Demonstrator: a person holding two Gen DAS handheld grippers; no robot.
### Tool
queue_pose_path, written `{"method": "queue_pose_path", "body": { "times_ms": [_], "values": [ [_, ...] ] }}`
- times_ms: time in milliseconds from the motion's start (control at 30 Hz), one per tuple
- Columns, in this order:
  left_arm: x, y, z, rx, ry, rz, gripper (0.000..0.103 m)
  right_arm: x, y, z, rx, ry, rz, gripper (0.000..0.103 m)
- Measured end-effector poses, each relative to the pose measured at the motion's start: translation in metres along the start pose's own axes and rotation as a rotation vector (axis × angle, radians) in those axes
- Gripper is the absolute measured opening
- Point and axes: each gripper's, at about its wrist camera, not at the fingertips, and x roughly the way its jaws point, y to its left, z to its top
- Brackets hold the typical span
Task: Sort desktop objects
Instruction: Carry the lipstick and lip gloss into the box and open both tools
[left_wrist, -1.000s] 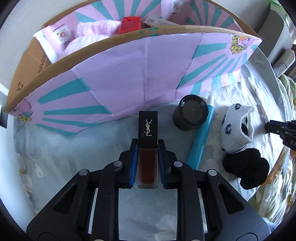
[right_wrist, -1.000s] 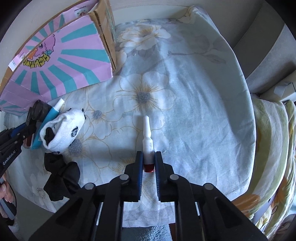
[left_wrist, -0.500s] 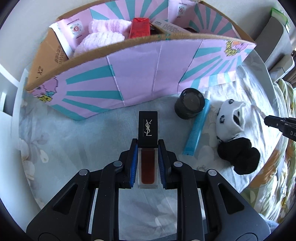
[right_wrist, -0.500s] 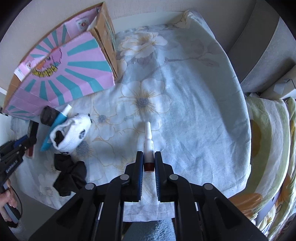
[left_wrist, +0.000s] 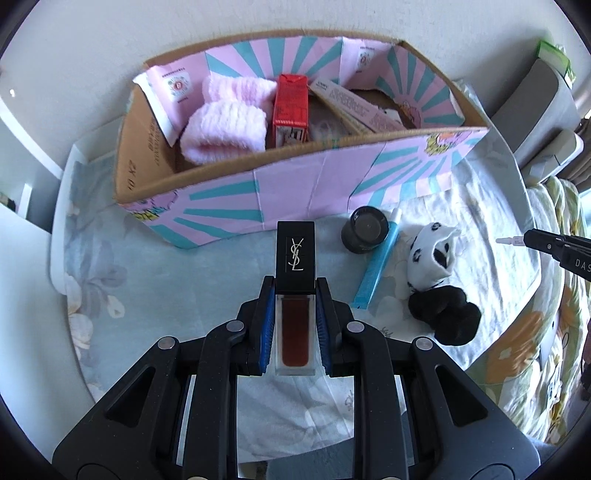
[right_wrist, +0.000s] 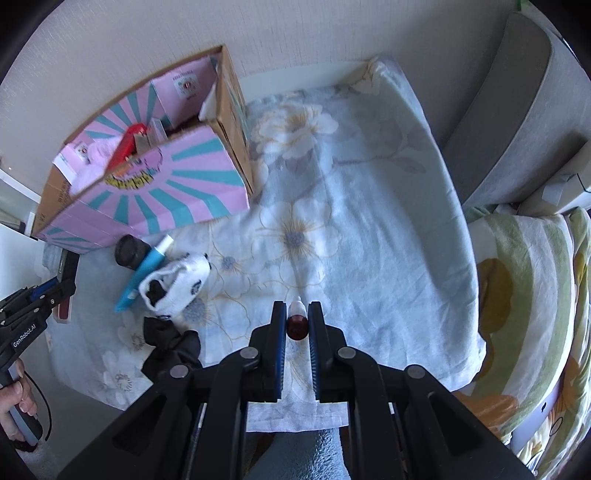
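My left gripper (left_wrist: 295, 295) is shut on a dark red lip-colour bottle with a black logo cap (left_wrist: 295, 254), lifted above the floral cloth in front of the pink-and-teal cardboard box (left_wrist: 295, 184). My right gripper (right_wrist: 297, 314) is shut on a small white vial with a red end (right_wrist: 297, 325), which now points away from the camera. On the cloth lie a black jar (left_wrist: 365, 229), a blue tube (left_wrist: 376, 271), a white spotted sock (left_wrist: 430, 254) and a black sock (left_wrist: 447, 317).
The box holds pink fluffy cloth (left_wrist: 225, 123), a red carton (left_wrist: 291, 107) and a long pink carton (left_wrist: 354, 107). A grey cushion (right_wrist: 517, 99) and striped bedding (right_wrist: 532, 295) lie right. A hand (right_wrist: 14, 402) grips the left tool's handle.
Both grippers have risen with their loads; the box's inside now shows in the left view. The right gripper rolled, so the vial looks foreshortened.
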Motion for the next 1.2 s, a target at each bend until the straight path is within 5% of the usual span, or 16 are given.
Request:
{"method": "queue_pose_path", "body": {
  "times_ms": [600,800,1000,1200],
  "values": [
    [-0.071,0.017,0.053,-0.010,-0.065,0.014,0.018,-0.059,0.007,0.076,-0.046,-0.148,0.019,0.011],
    [-0.075,0.022,0.083,0.007,-0.079,0.023,0.018,-0.077,0.036,0.114,-0.110,-0.177,0.104,0.011],
    [-0.056,0.030,0.112,-0.005,-0.071,-0.011,0.018,-0.058,0.082,0.156,-0.203,-0.155,0.206,0.011],
    [-0.024,0.040,0.133,-0.033,-0.037,-0.003,0.018,-0.001,0.123,0.189,-0.243,-0.029,0.292,0.011]
  ]
}}
